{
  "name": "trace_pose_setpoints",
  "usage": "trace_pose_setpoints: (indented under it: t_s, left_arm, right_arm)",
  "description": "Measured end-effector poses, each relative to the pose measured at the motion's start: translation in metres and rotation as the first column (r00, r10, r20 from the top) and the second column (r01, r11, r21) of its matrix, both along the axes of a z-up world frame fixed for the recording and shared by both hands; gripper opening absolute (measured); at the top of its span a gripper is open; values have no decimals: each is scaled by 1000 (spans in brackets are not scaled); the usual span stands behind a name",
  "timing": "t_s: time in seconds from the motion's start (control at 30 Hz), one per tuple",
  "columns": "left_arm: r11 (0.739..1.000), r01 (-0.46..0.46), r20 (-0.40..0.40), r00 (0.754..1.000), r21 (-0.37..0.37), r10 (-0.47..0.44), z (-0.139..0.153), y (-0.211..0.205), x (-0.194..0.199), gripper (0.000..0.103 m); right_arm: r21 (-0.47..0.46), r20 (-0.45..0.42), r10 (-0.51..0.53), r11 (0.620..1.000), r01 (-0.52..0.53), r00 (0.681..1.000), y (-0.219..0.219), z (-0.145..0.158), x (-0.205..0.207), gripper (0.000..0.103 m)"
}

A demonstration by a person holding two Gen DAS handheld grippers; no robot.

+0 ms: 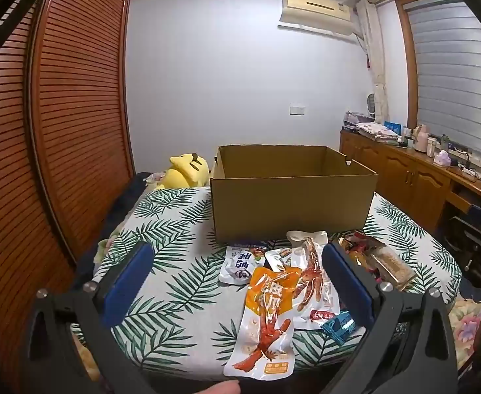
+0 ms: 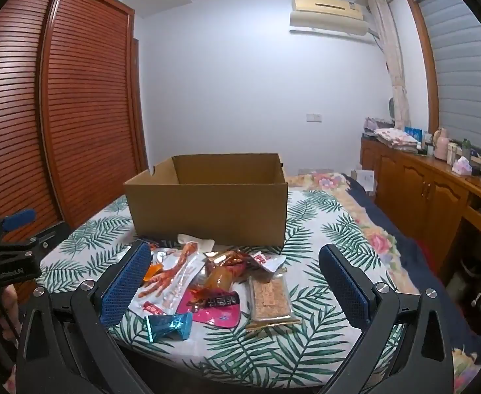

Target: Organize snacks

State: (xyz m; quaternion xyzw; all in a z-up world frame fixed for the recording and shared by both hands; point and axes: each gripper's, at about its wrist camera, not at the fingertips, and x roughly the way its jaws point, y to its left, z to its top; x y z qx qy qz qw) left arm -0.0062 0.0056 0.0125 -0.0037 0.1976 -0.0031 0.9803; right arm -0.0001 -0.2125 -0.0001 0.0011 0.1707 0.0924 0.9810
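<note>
Left wrist view: cardboard box looks empty, snack packets unsorted — left claw and right claw gape wide, holding nothing.

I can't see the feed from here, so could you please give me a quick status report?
Left gripper and right gripper open, empty. Snack packets loose on tablecloth, cardboard box behind. Nothing blocking.

Open-topped brown cardboard box stands upright at the far side; assorted snack packets, loosely overlapping, lie flat in a pile just near of it.
</note>
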Motion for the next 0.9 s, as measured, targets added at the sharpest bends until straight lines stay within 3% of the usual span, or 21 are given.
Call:
trace_pose_setpoints:
  t_s: [0.9]
  left_arm:
    - [1000, 16, 9, 1000, -2, -16, -1, -3, -5, 103]
  right_arm:
    - [-1, 2, -9, 1000, 9, 1000, -2, 0, 0, 103]
